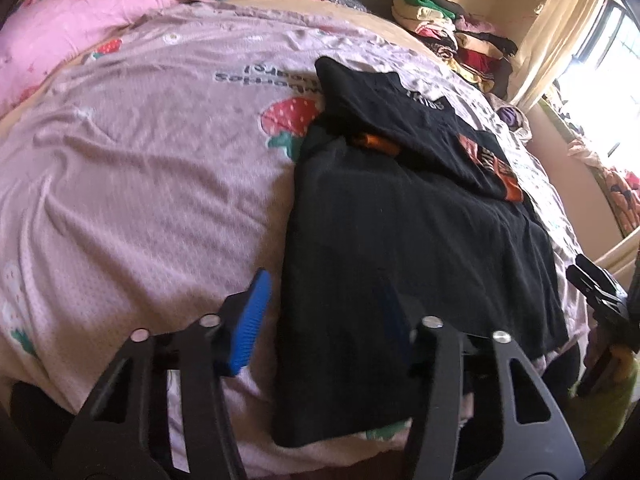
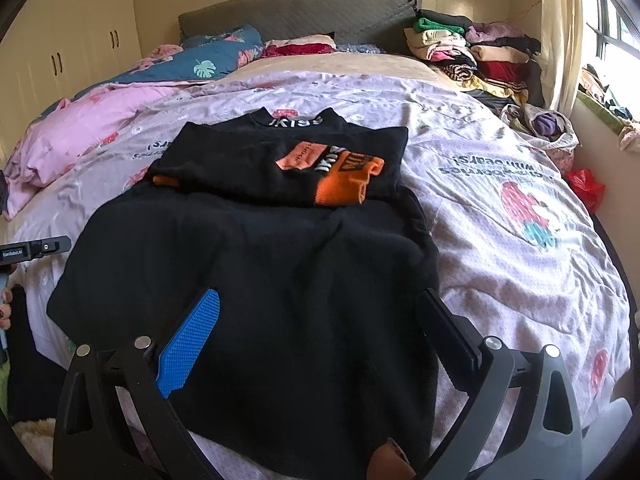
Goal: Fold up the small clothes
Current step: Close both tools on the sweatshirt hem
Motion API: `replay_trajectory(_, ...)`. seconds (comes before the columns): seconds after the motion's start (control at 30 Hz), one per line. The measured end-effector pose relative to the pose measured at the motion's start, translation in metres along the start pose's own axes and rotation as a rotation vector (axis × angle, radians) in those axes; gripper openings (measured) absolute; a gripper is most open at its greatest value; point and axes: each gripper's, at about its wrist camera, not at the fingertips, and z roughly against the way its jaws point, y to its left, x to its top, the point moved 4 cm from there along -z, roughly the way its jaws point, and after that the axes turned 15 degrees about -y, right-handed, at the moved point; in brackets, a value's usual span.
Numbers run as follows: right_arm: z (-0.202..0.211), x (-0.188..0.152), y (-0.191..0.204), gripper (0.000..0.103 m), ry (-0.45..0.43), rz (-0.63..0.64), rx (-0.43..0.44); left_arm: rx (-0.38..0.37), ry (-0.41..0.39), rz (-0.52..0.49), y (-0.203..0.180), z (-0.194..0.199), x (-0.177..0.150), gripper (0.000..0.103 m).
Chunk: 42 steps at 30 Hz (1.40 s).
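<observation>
The left hand-held gripper [image 1: 324, 312] hangs low over the near left edge of a black garment [image 1: 400, 240], its blue-padded fingers [image 1: 248, 320] apart; the left pad stands over the pink bedsheet [image 1: 140, 180] just beside the cloth, the right pad over the black fabric, and whether either touches cannot be told. The right hand-held gripper [image 2: 316, 332] is spread wide above the near half of the same black garment [image 2: 260, 280], one blue pad [image 2: 188, 340] toward its left part and the dark finger near its right edge, with nothing clamped between them. The garment lies flat on the bed, its near hem hanging toward the bed's front edge. Its far part is folded back onto itself, showing an orange cuff [image 2: 344, 188] and a printed patch. Beyond it the strawberry-print sheet runs on to a pink quilt [image 2: 72, 132] at the left and a blue leaf-print pillow [image 2: 192, 64]. At the far right a stack of folded clothes [image 2: 472, 52] rests by the grey headboard [image 2: 300, 12], near a curtained window [image 2: 608, 32]
</observation>
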Motion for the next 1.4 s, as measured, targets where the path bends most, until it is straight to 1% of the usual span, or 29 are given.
replay_trajectory(0.23, 0.007, -0.014, -0.006, 0.098, 0.023, 0.001, -0.011, -0.011, 0.030, 0.005, 0.004, 0.001, -0.013, 0.035)
replay_trajectory(0.5, 0.015, -0.031, -0.012, 0.098, 0.059, -0.008, -0.010, -0.023, 0.073, -0.006, 0.003, -0.002, -0.028, 0.035)
replay_trajectory(0.67, 0.022, -0.045, -0.020, 0.098, 0.091, -0.035, 0.027, -0.045, 0.109, -0.012, -0.001, -0.003, -0.041, 0.035)
replay_trajectory(0.87, 0.035, -0.059, -0.035, 0.096, 0.128, -0.052, 0.034, -0.052, 0.129, -0.019, 0.001, -0.001, -0.052, 0.035)
replay_trajectory(0.9, 0.036, -0.061, -0.036, 0.091, 0.131, -0.056, 0.037, -0.053, 0.133, -0.018, 0.001, 0.000, -0.053, 0.035)
replay_trajectory(0.93, 0.038, -0.064, -0.039, 0.084, 0.141, -0.064, 0.043, -0.054, 0.137, -0.019, 0.002, 0.000, -0.055, 0.035)
replay_trajectory(1.07, 0.041, -0.074, -0.048, 0.075, 0.170, -0.097, 0.052, -0.056, 0.144, -0.023, 0.003, 0.004, -0.061, 0.035)
replay_trajectory(1.17, 0.039, -0.081, -0.055, 0.062, 0.195, -0.123, 0.059, -0.058, 0.146, -0.022, 0.005, 0.005, -0.064, 0.035)
replay_trajectory(1.23, 0.038, -0.085, -0.057, 0.047, 0.209, -0.137, 0.070, -0.059, 0.147, -0.017, 0.005, 0.005, -0.064, 0.035)
replay_trajectory(1.27, 0.037, -0.086, -0.056, 0.043, 0.216, -0.141, 0.078, -0.061, 0.148, -0.012, 0.006, 0.006, -0.065, 0.035)
replay_trajectory(1.3, 0.037, -0.088, -0.057, 0.035, 0.222, -0.144, 0.084, -0.063, 0.149, -0.004, 0.007, 0.006, -0.065, 0.035)
replay_trajectory(1.33, 0.037, -0.089, -0.055, 0.029, 0.224, -0.135, 0.086, -0.064, 0.150, 0.002, 0.008, 0.005, -0.065, 0.035)
replay_trajectory(1.37, 0.038, -0.090, -0.054, 0.026, 0.225, -0.126, 0.096, -0.067, 0.154, 0.013, 0.009, 0.005, -0.064, 0.035)
replay_trajectory(1.4, 0.040, -0.090, -0.053, 0.018, 0.222, -0.122, 0.103, -0.069, 0.156, 0.022, 0.010, 0.005, -0.064, 0.035)
